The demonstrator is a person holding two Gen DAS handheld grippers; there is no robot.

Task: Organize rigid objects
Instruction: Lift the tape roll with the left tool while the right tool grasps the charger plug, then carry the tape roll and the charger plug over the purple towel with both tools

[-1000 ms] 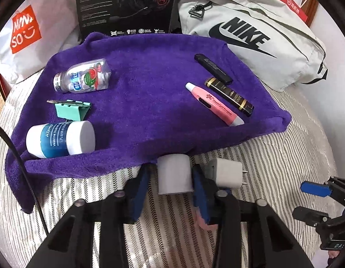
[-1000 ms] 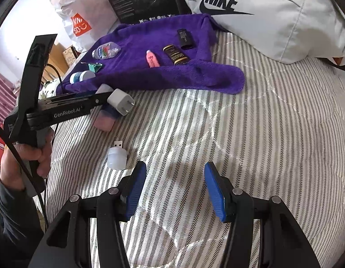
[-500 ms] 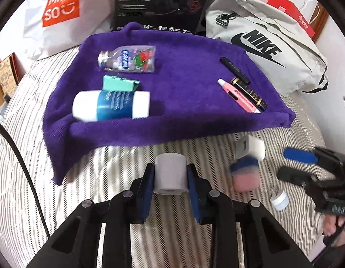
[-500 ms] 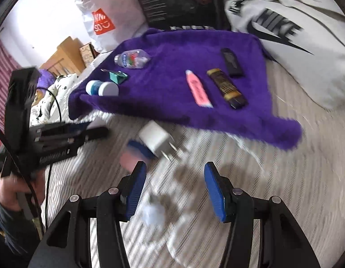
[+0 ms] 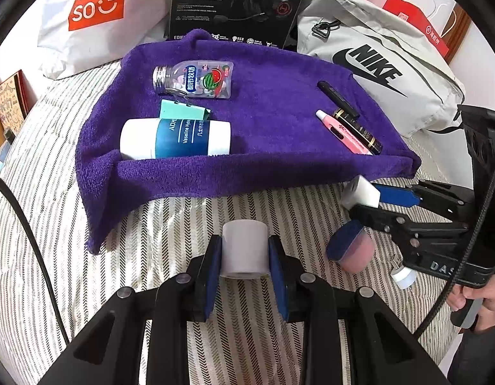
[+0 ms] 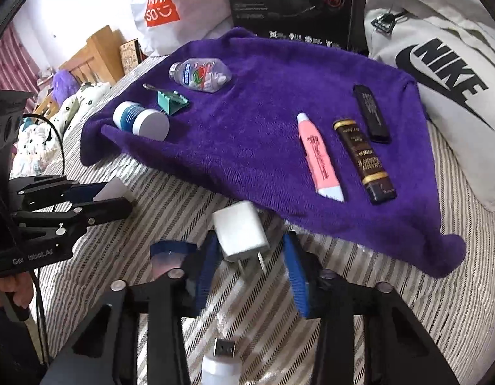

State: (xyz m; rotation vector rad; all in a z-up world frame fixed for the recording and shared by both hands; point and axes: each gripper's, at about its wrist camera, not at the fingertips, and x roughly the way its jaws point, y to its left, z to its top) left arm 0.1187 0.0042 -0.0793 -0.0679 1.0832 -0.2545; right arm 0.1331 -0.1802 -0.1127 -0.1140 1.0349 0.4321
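Note:
My left gripper is shut on a white cylinder and holds it over the striped bedding, short of the purple towel. My right gripper is open, and a white plug charger lies between its fingers, nearer the left finger. On the towel lie a blue-and-white Vaseline jar, a clear candy bottle, a teal binder clip, a pink tube, a brown tube and a black stick.
A pink-and-blue object and a small white USB piece lie on the bedding by the right gripper. Behind the towel stand a grey Nike bag, a black headset box and a white Miniso bag.
My right gripper has moved forward to the towel's edge and now brackets the charger. My left gripper has pulled back from the towel with the white cylinder still held.

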